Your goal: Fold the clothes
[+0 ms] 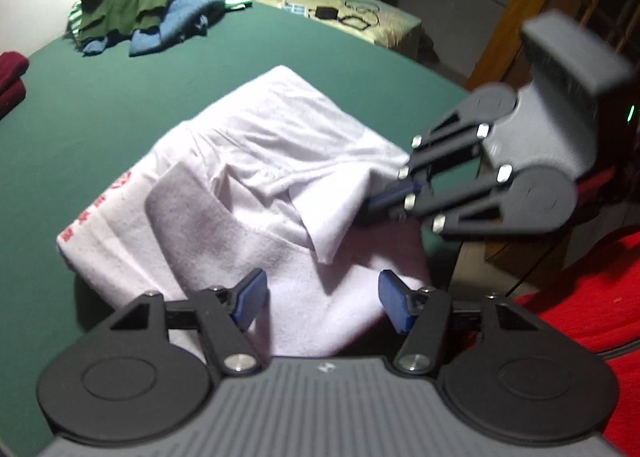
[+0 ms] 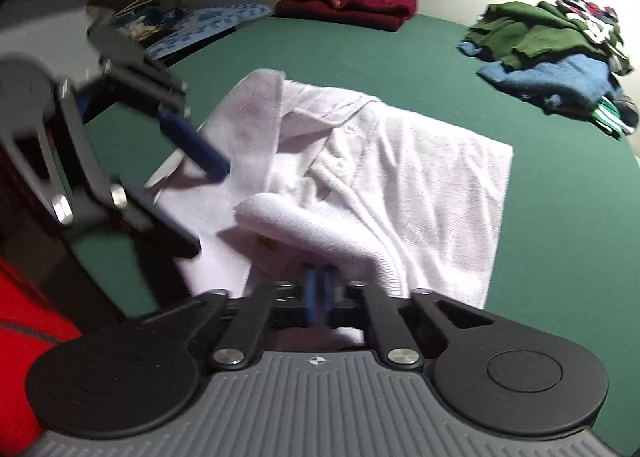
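Right — you're mid-fold on the white polo shirt (image 2: 384, 161), which lies partly folded near the front edge of the green table (image 1: 120, 105), collar and button placket up, red print along one side.

R gripper (image 2: 319, 289): jaws pressed together, pinching a bunched fold of the shirt's cloth at its near edge; fabric rolls up over the pads in the right wrist view. From the left view the same gripper (image 1: 394, 193) bites into the shirt's right-hand edge.

L gripper (image 1: 322, 297): jaws spread, pads apart over the near portion of the shirt w/ cloth beneath and between them, not pinched. No grip there yet, as far as I can tell.

Judgement: this is the grab-the-edge step before carrying a fold across. Next move calls for you to close the L on the near edge so both corners lift level, then sweep together; one-sided pull would likely skew it.

Elsewhere: unfolded pile of green and blue clothes (image 2: 560, 53) at the far side, folded maroon garment (image 2: 348, 5) well apart.
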Available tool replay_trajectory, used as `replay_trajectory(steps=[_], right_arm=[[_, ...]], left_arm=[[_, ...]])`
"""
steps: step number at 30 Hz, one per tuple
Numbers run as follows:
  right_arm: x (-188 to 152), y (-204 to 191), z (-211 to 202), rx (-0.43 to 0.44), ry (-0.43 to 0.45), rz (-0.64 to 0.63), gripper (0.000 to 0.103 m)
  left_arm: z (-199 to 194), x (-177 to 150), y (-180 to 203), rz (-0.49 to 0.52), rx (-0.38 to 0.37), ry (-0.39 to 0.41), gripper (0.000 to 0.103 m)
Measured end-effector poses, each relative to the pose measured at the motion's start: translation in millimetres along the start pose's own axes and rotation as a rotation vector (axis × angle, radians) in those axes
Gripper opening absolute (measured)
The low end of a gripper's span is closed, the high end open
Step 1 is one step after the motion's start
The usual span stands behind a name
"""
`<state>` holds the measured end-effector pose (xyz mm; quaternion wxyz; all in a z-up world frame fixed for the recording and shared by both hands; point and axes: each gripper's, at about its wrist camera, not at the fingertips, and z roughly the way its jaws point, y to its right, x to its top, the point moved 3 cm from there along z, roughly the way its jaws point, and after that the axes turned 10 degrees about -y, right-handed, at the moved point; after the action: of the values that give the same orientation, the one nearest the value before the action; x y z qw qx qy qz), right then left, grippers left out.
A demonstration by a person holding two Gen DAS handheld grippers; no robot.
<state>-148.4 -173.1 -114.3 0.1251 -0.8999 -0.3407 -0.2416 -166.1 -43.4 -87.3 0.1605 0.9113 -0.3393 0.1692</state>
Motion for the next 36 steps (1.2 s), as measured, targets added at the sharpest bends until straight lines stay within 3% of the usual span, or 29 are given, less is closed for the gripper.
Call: replay_trajectory(steps=[4,6,8,10,13,15,17,19,24,31,32,33,36], right_arm=[[4.5,11.2,-13.1,0.053,0.041,0.068,0.001],[4.6,8.2,-16.8,0.106,0.056,0.046,0.007],[3.1,-2.1,-13.6,0.086,0.068,-0.035,0.032],[0.4,-12.9,-3.4,0.055,0.055,-0.135,0.040],[-1.9,-19.6,14.6,0.062,0.034,-0.218,0.038],[-2.4,-17.1,17.5,0.082,0.034,-0.236,0.029],[-0.8,-9.3,12.6,0.124,0.027,-0.221,0.004],[0.3,-1.1,4.1,0.159,0.019,-0.203,0.001],[0.3,16.3,-21.1,0.237,0.018,-0.179,0.000],[-13.2,31.9,-27.9,0.215,-0.033,-0.238,0.000],[-15.1,33.7,-27.8,0.205,-0.040,-0.250,0.000],[-16.1,36.9,-28.3,0.200,-0.039,-0.250,0.000],[-15.9,43.8,-27.2,0.192,-0.040,-0.231,0.002]], left_arm=[[11.2,-3.4,3.5,0.005,0.021,-0.012,0.052],[11.9,-4.9,4.7,-0.004,0.018,-0.009,0.041],[11.0,-6.3,6.1,-0.024,0.011,-0.008,0.032],[10.6,-7.9,7.4,-0.047,0.016,-0.015,0.023],[12.5,-9.9,9.4,-0.077,0.049,-0.026,0.017],[13.3,-10.8,10.9,-0.099,0.070,-0.032,0.013],[12.2,-10.1,13.0,-0.126,0.088,-0.031,0.010],[10.9,-10.9,15.0,-0.149,0.105,-0.031,0.007],[0.7,-18.9,25.3,-0.190,0.121,-0.038,0.005],[-12.5,-19.1,41.5,-0.140,0.216,-0.064,0.007],[-14.6,-16.6,42.9,-0.125,0.235,-0.063,0.014],[-15.9,-13.4,43.9,-0.111,0.248,-0.059,0.028],[-9.9,0.2,45.5,-0.063,0.251,-0.053,0.037]])
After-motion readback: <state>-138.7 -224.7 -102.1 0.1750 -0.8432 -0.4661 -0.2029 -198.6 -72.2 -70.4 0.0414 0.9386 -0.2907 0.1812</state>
